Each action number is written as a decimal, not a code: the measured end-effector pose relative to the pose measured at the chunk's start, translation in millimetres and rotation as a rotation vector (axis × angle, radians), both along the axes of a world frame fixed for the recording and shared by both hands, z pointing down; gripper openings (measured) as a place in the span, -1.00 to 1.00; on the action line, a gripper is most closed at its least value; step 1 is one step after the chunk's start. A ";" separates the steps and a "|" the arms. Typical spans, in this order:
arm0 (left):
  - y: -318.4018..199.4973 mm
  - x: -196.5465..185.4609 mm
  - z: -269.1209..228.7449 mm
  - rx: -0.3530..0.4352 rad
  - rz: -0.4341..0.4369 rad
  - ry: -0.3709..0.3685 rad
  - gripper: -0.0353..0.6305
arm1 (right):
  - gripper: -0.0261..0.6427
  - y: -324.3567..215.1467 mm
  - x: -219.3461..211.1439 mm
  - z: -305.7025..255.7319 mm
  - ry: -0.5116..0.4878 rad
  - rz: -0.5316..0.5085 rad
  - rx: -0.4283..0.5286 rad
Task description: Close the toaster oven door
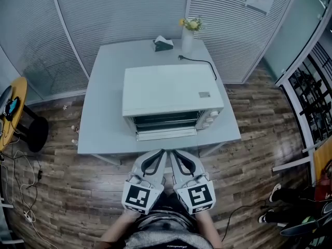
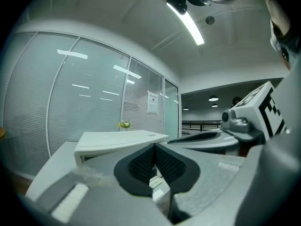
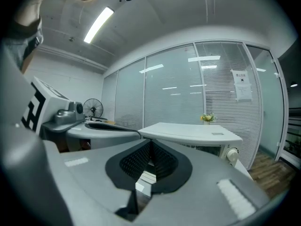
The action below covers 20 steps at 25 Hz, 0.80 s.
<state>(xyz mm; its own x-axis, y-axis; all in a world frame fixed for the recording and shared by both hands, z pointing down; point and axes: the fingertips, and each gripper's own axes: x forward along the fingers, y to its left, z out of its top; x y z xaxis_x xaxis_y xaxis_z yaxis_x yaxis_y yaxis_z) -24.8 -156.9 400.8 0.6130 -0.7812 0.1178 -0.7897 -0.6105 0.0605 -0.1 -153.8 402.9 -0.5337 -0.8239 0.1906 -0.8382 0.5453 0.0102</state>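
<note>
Toaster oven (image 1: 171,95): centre of the desk (image 1: 104,87); only your head view shows its door (image 1: 166,134) dropped open.
Left hand-held gripper (image 1: 162,153): jaws together, empty.
Right hand-held gripper (image 1: 174,153): likewise, just beside it.

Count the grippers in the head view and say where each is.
2. The left gripper and the right gripper sit side by side just short of the table's near edge, jaws shut, pointing at the oven. None seems hidden.

Bright ceiling strip light (image 2: 186,18); fisheye edges; near parts blurred.
</note>
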 end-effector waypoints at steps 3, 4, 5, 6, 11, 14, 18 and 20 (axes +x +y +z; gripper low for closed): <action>-6.1 -4.8 2.0 0.013 0.013 -0.019 -0.88 | -0.91 -3.9 -2.7 1.6 0.000 0.012 -0.011; -7.6 -5.8 2.1 0.008 0.012 -0.014 -0.88 | -0.91 -5.4 -3.3 1.7 0.000 0.014 -0.009; -9.2 -6.4 2.4 0.005 0.011 -0.010 -0.88 | -0.91 -6.9 -3.6 2.0 0.001 0.017 -0.010; -10.7 -6.7 2.8 0.001 0.009 -0.004 -0.88 | -0.91 -8.4 -4.0 2.6 0.002 0.020 -0.015; -16.4 -9.7 7.5 -0.033 -0.015 0.024 -0.88 | -0.90 -14.2 -8.3 6.9 0.014 0.001 -0.025; -19.2 -10.2 10.1 -0.031 -0.022 0.015 -0.88 | -0.90 -17.3 -8.9 9.1 0.021 -0.014 -0.029; -21.1 -6.5 15.8 -0.019 -0.008 -0.014 -0.85 | -0.88 -20.7 -6.4 14.4 0.027 -0.025 -0.037; -21.6 -4.7 20.1 -0.037 -0.012 -0.010 -0.84 | -0.88 -22.0 -5.4 20.0 0.035 -0.029 -0.048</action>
<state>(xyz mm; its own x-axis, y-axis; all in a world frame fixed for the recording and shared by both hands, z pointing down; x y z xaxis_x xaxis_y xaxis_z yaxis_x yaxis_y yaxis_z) -29.6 -178.5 420.9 0.6026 -0.7832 0.1530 -0.7974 -0.5988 0.0754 -5.5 -175.8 422.9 -0.5496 -0.7978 0.2480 -0.8217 0.5698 0.0124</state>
